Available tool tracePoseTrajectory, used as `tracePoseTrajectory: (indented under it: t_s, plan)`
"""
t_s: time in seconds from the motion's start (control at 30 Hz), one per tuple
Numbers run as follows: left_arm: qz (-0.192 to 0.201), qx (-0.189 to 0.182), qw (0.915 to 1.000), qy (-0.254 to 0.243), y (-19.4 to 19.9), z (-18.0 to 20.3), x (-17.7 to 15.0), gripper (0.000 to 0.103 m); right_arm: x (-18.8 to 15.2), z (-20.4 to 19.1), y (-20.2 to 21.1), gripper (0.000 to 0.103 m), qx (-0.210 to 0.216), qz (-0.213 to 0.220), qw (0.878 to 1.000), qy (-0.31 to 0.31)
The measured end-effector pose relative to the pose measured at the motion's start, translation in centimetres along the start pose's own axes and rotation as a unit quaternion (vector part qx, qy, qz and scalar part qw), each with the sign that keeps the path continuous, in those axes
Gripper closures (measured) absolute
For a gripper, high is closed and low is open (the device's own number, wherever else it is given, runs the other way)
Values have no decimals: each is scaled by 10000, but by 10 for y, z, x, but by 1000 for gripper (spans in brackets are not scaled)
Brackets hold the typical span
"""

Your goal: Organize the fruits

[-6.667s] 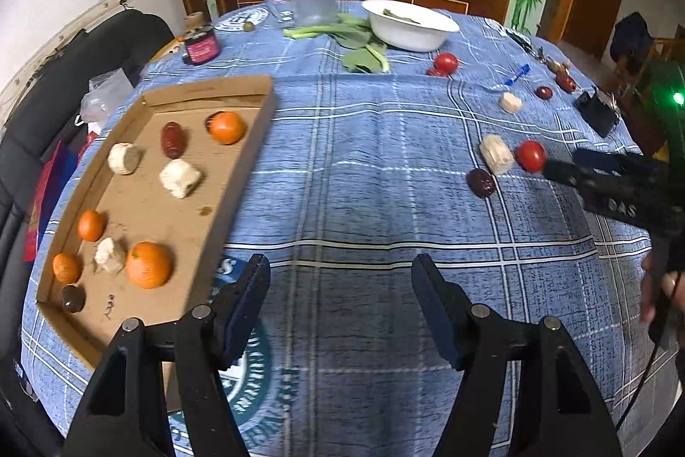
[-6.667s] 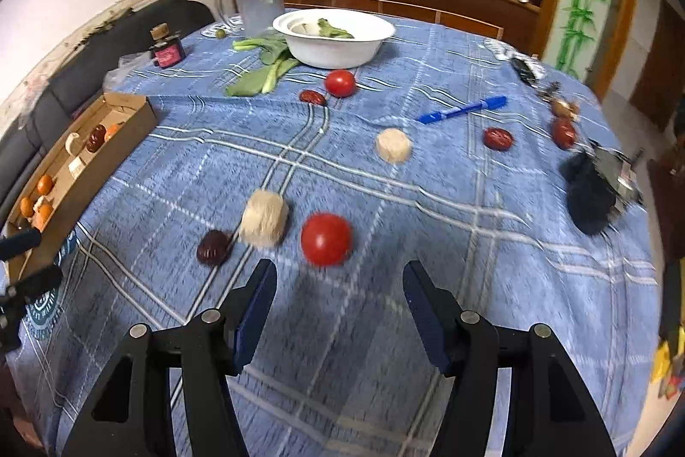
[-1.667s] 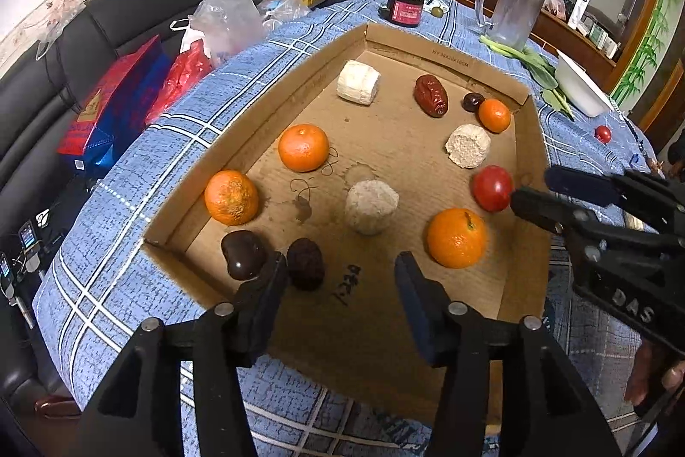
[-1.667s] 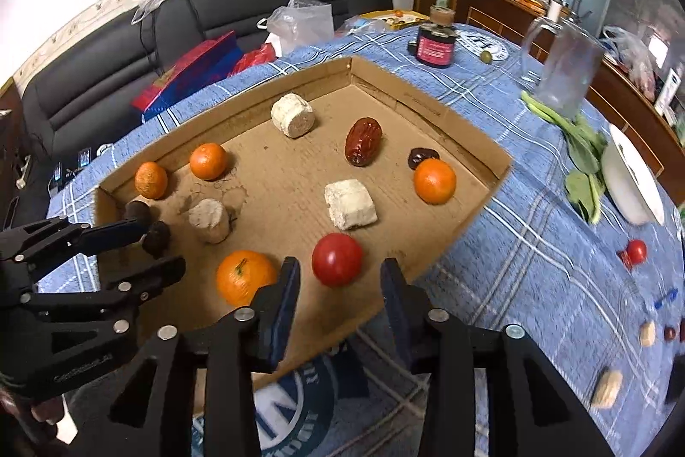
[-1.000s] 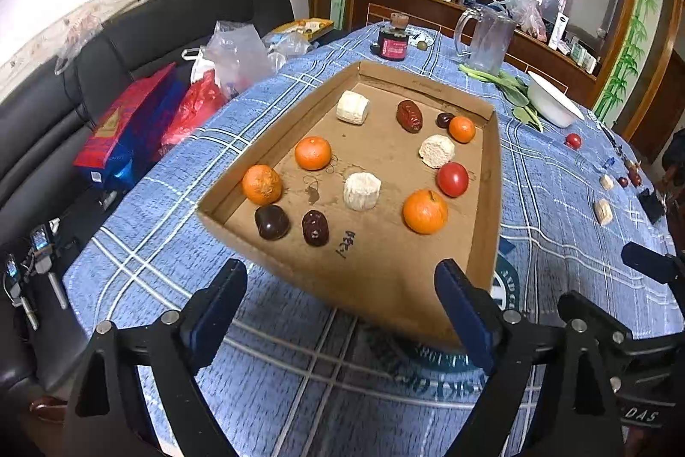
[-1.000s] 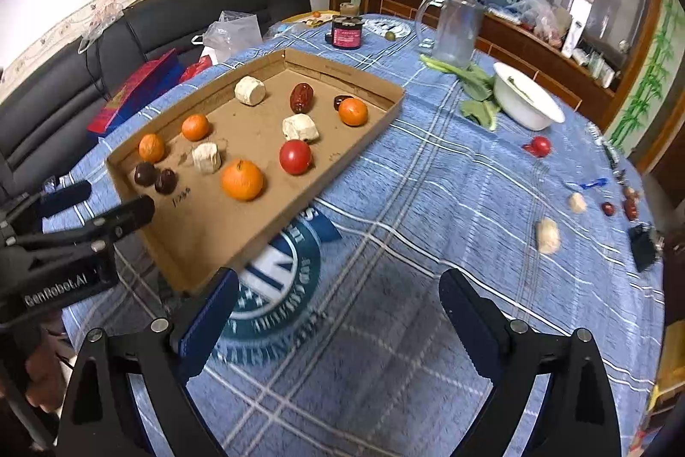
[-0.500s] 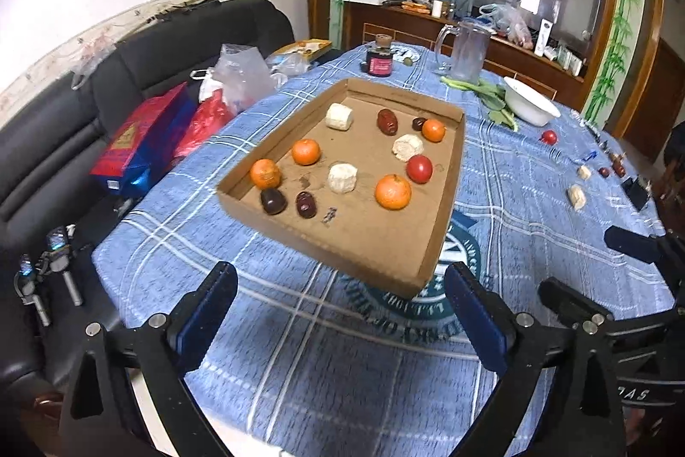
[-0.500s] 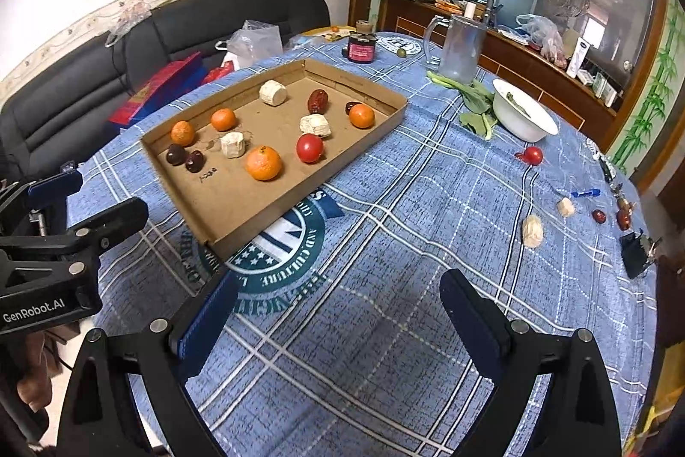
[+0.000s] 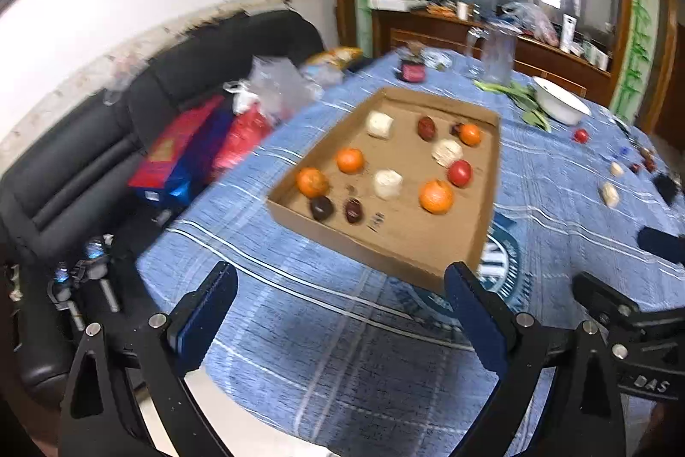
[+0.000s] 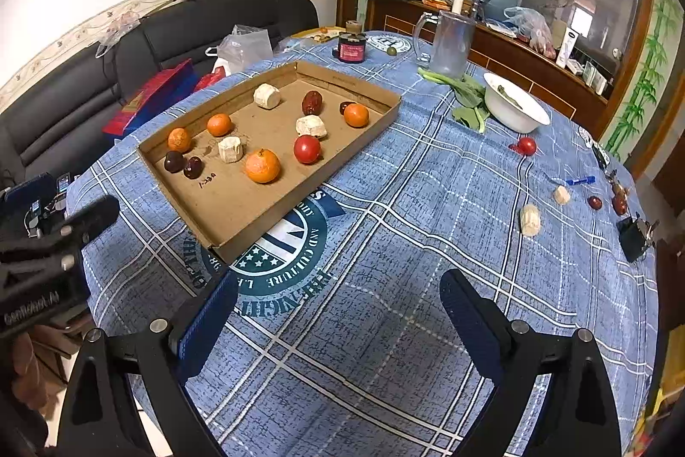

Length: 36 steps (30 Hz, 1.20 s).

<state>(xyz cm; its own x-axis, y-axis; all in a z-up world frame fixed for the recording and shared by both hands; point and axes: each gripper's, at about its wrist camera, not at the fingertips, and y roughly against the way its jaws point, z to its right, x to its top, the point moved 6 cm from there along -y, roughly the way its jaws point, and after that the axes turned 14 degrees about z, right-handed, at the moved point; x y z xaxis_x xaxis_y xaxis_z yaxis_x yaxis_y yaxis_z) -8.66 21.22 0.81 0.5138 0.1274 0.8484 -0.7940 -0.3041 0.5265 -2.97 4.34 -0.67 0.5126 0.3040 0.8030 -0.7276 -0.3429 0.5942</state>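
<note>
Both claws had drawn back from the cardboard tray point(image 10: 274, 217), left claw point(image 9: 338, 311) and right claw point(image 10: 338, 311) spread wide and empty, between picks, so the next move called for reaching the tomato point(image 10: 526, 145) lying loose on the tabletop point(image 10: 385, 328).

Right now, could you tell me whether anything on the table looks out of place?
Yes: several pieces lie loose on the cloth instead of in the cardboard tray: a tomato by the white bowl, two pale chunks and dark dates near the far edge. A blue pen lies among them.
</note>
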Motion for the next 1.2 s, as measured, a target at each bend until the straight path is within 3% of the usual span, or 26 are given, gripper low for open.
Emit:
tracePoseTrajectory:
  t_s: [0.1,0.63,0.8,1.2]
  plan:
    - [-287,-264,9992,58,-10,1,-7,6,-1,-2,-3,6,-28,-62,10000,-25]
    - [-273,-218,9992,169,-17,-14,-4,6,-5,-2,-11,6,-172,-217,9996,-23]
    - [-227,-98,9996,110,-21,-26,0,6,-3,-13,-6,6,-307,-272,9990,-196]
    - [-280,-503,9982,-152,-40,-46,7,6,10,-36,4,6,-642,-13,9942,-868]
